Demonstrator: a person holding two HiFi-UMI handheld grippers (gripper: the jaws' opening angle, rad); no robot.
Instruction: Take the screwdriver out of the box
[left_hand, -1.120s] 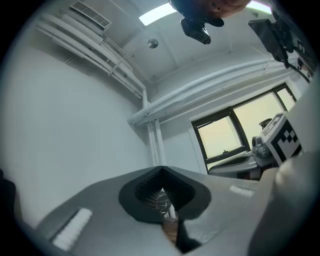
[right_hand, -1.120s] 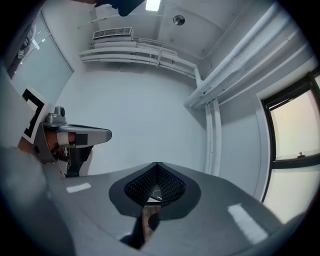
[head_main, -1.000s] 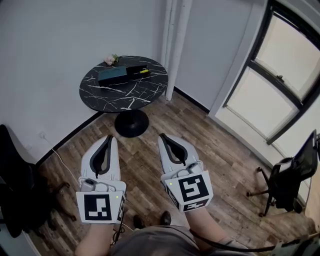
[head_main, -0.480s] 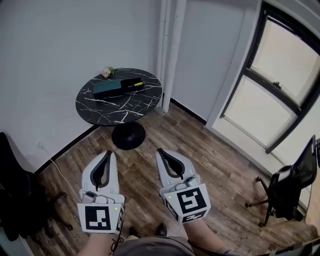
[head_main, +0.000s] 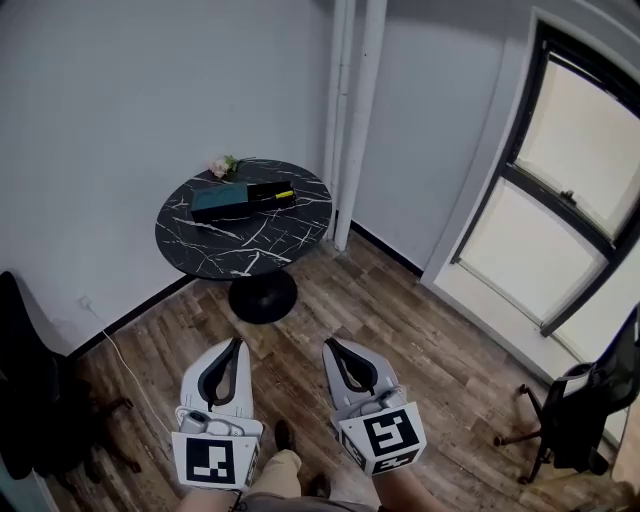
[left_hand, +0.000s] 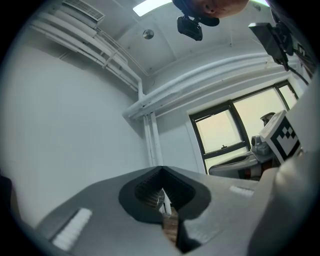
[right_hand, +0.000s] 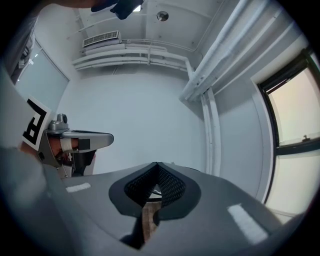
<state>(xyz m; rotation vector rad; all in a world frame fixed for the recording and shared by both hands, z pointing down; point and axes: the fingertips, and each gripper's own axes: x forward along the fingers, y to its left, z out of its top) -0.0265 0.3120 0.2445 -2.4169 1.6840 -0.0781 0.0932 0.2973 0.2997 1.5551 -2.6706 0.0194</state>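
Both tongs are empty with jaws pressed together: our left gripper (head_main: 231, 345) and right gripper (head_main: 336, 346). Well ahead, the screwdriver (head_main: 284, 194) lies crosswise in the box (head_main: 222, 203) on the table (head_main: 250, 245), about equally far from each gripper.

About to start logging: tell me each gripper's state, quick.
Left gripper: closed, holding nothing.
Right gripper: closed, holding nothing.

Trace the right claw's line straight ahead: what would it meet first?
Likely the round black table: the right claw, shut and empty, points across wood floor toward it. Depth and height are unclear, so it may pass over the top and reach the white wall.
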